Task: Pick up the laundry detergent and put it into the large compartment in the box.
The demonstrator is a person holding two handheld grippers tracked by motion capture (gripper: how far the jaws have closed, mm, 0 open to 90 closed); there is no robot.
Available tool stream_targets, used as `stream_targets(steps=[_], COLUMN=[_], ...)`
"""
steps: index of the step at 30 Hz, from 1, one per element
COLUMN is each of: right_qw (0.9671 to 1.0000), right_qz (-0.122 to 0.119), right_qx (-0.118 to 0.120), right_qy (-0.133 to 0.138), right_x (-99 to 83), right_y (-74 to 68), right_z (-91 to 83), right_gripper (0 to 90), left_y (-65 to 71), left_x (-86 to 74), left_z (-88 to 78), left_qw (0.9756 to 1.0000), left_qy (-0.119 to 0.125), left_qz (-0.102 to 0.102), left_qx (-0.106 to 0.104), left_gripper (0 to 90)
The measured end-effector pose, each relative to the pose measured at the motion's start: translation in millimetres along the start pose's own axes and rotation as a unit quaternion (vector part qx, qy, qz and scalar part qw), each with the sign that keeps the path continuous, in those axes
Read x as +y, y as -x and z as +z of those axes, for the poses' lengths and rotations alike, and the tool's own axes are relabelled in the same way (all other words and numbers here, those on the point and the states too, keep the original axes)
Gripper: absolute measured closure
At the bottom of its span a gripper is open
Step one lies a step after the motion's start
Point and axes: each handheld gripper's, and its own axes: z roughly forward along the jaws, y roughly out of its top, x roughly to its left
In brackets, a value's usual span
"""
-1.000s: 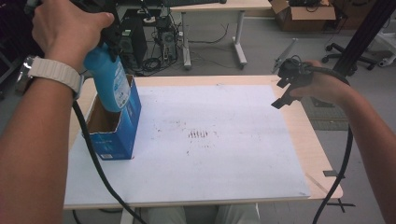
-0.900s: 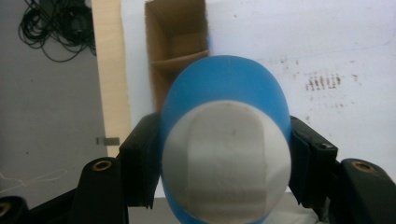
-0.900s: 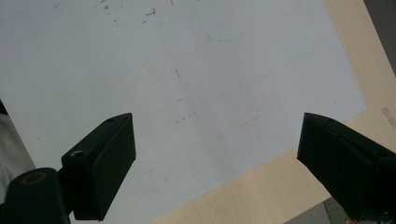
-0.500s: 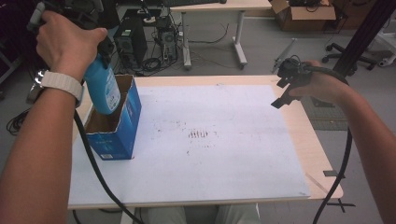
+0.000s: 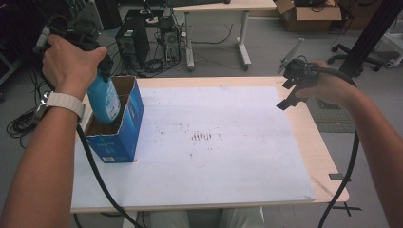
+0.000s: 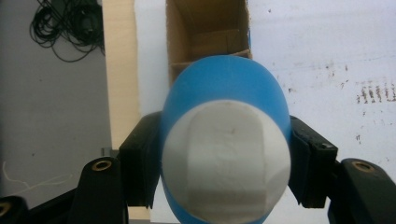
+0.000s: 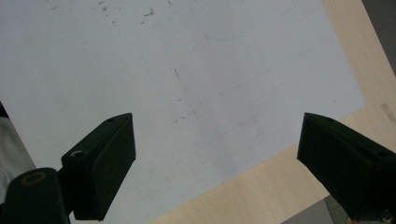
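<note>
The blue bottle (image 6: 224, 93) was smooth, rounded plastic with a matte white cap (image 6: 224, 161), its body widening below the neck. The box (image 5: 126, 128) under it was blue printed cardboard outside and plain brown inside, tall, open-topped and square in plan. The left gripper (image 6: 224, 163) was clamped on the bottle, its black pads pressing either side just under the cap, with the bottle hanging straight beneath the jaws and its lower part already inside the box mouth. The right gripper (image 7: 217, 163) had its jaws spread wide with nothing between them, held above the far right edge of the table.

A white sheet (image 5: 228, 156), scuffed with small brown marks, covered most of the pale wooden table (image 5: 328, 156). Beyond the grippers lay a grey floor with a computer tower (image 5: 128, 40), tangled cables (image 5: 21, 123), another desk (image 5: 218, 7) and a cardboard carton (image 5: 309, 9).
</note>
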Motion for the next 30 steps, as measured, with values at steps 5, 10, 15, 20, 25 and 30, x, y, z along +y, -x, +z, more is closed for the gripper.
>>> stream_targets(steps=[5,10,15,20,25,30], right_qw=[1.0000,1.0000,1.0000,1.0000,1.0000,0.9999], right_qz=[0.001,0.002,0.002,0.003,0.004,0.006], right_qx=[0.001,0.005,0.005,0.007,0.008,0.009], right_qy=[0.000,0.001,-0.001,-0.002,-0.003,-0.005], right_x=[-0.4,0.7,1.1,0.4,0.0,-0.9], right_y=[-0.4,-1.4,-1.0,-1.2,-1.7,-2.2], right_z=[2.1,4.5,5.3,7.2,8.4,9.6], right_gripper=[11.3,11.3,11.3,11.3,11.3,11.3], left_y=[2.5,2.7,1.4,-1.9,-2.7,-2.4], left_x=[-2.9,-6.4,-11.3,-17.2,-21.4,-26.9], left_z=[14.8,36.5,55.4,73.5,85.3,102.5], left_qw=[1.0000,0.9998,0.9998,0.9998,0.9998,0.9997], left_qy=[-0.003,-0.009,-0.012,-0.012,-0.010,-0.011], left_qz=[0.008,0.015,0.017,0.016,0.017,0.019], left_qx=[0.004,0.007,0.003,-0.003,-0.003,-0.007], left_gripper=[37.8,37.8,37.8,37.8,37.8,37.8])
